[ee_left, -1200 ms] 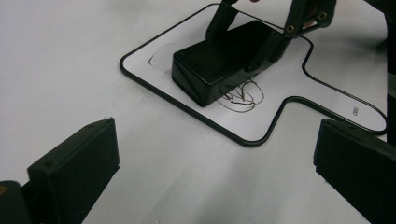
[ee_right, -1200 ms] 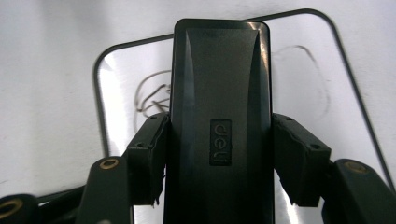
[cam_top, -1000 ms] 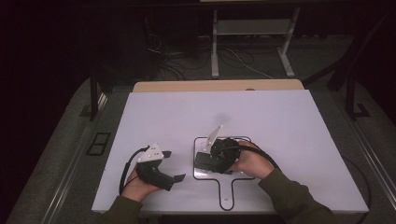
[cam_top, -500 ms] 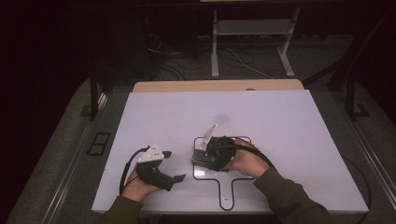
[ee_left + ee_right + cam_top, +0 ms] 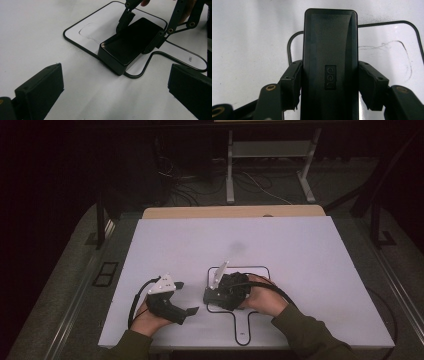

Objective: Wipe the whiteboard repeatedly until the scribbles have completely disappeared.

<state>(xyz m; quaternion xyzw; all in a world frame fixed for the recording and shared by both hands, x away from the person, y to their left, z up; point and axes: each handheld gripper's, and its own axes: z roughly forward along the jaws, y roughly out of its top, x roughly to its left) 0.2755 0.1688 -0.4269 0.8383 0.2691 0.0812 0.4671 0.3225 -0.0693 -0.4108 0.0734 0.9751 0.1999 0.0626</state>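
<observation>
Right tool clamped on black box — box's near end cut off; left tool open, empty.

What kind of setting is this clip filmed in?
Probably a lab or recording workspace: a white table with a drawn black outline, loose cables on the dark floor behind, and a metal stand.

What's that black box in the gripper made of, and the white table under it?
The black box looks like moulded plastic: smooth semi-gloss lid, rounded corners, embossed "deli" logo. The table seems a matte white laminate or painted board, though that is a guess; a black outline is printed on it.
</observation>
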